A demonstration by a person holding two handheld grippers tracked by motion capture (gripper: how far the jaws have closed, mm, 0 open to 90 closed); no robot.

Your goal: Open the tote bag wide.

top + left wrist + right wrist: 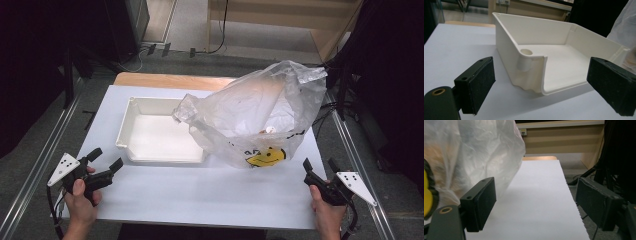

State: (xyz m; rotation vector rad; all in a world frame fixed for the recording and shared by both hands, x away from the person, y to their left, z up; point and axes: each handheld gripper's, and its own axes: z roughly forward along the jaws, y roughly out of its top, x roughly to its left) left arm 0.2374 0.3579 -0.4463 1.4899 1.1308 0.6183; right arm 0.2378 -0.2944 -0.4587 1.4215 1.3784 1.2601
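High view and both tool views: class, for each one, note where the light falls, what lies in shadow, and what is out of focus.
High view: even light on the white table, dark surround, soft shadow under the plastic bag. Left tool view: the white tray is sharp, its near jaws slightly soft. Right tool view: the bag is blurred and casts a shadow on the table.

White tray (131, 131) at 11 o'clock; clear bag (260, 107) at 1, printed with a yellow smiley (266, 157); white table (200, 195); black grippers.
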